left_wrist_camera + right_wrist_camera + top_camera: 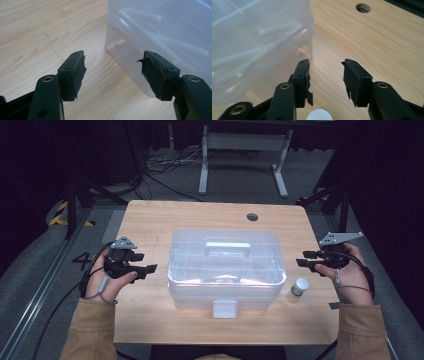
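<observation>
Clear plastic box [226, 270] between open grippers, unlabelled

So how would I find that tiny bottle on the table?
Start at the big clear plastic box in the middle of the wooden table. Look just past its near right corner, beside the person's right hand. The little bottle stands there alone: small and round, with a white cap and a green label, far smaller than the box.

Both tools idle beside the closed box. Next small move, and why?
Probably ease the right tool down toward the small white-capped bottle: its jaws stand open and empty, and the bottle sits loose on the table just beside the clear box, whose front latch looks shut.
</observation>
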`<state>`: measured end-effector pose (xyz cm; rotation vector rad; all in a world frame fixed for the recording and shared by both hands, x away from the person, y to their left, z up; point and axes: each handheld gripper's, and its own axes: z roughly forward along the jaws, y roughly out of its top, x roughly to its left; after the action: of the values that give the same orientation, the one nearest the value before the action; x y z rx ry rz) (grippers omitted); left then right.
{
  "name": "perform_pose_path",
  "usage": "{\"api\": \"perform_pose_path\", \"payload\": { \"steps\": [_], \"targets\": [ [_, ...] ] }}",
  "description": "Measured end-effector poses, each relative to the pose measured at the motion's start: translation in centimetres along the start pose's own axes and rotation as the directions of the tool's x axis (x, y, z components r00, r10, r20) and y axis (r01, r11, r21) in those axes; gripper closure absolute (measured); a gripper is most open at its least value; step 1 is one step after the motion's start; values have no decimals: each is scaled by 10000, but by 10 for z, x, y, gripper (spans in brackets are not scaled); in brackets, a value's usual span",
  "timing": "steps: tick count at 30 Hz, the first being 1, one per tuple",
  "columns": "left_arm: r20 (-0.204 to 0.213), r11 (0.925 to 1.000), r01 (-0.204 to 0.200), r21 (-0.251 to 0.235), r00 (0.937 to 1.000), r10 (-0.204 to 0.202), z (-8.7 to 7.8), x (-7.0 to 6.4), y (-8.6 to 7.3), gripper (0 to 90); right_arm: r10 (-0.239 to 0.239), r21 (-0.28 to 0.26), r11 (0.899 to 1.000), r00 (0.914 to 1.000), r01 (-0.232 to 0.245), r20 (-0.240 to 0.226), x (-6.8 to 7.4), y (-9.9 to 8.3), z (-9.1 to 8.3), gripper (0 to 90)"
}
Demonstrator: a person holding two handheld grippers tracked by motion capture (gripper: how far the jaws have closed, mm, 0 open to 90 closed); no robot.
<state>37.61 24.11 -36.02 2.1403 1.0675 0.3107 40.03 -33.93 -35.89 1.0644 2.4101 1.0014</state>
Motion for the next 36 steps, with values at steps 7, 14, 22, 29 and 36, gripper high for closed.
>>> {"api": "perform_pose_path", "payload": {
  "steps": [7, 14, 22, 29, 36],
  "targets": [
    [289, 9982, -255, -535, 9992, 271, -12, -5, 15, 347, 105, -200, 9997, 9999, -108, -119, 0, -6, -7, 556],
    [817, 9945, -447, -951, 9953, 525, -21, -12, 31, 336, 199, -281, 9994, 9995, -205, -231, 3, -9, -8, 553],
    [1298, 9823, -1064, -1542, 9834, 1269, -28, -26, 63, 333, 435, -274, 9986, 9985, -444, -325, 7, -17, -10, 546],
    [1451, 9747, -1553, -1606, 9731, 1789, -23, -42, 86, 332, 501, -262, 9984, 9982, -509, -332, 7, -23, -11, 545],
    [2192, 9673, -1816, -1769, 9509, 2186, -10, -56, 107, 324, 659, -262, 9974, 9972, -668, -363, 6, -28, -12, 539]
  ]
}}
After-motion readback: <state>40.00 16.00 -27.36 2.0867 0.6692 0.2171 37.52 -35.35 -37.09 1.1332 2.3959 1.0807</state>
